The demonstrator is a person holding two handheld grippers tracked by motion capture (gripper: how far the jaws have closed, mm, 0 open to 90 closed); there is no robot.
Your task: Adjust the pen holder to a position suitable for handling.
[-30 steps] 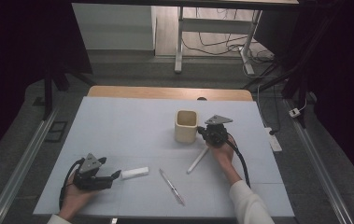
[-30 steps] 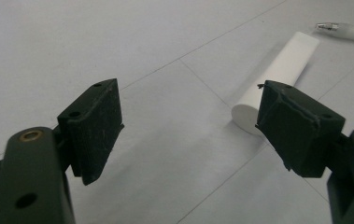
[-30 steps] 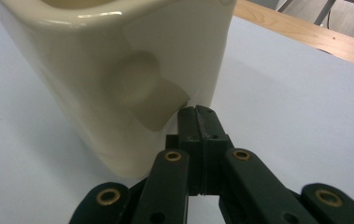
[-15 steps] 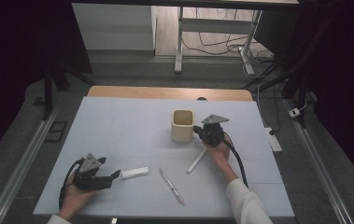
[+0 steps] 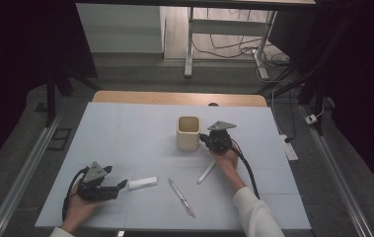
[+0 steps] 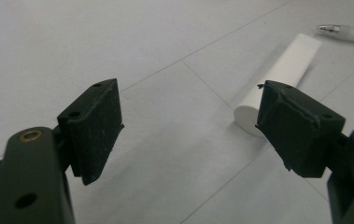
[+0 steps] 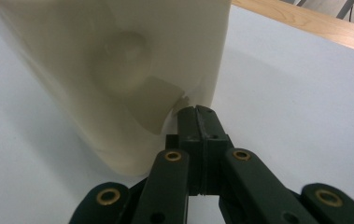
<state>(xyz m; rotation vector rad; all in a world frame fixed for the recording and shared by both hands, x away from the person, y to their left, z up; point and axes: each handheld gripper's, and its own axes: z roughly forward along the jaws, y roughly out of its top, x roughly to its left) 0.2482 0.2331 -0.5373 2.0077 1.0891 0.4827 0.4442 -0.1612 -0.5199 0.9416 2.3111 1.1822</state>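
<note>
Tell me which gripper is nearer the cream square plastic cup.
Right. The right gripper, jaws shut, has its tips at the cream square plastic cup; the left gripper sits far off at the near-left, by the white cylinder.

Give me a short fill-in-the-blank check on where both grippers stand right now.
The right gripper has its jaws ____. Its tip is at the side of the cream ____. The left gripper has its jaws ____. A white ____ lies ahead of the left gripper.

Missing words: shut; cup; open; cylinder.
</note>
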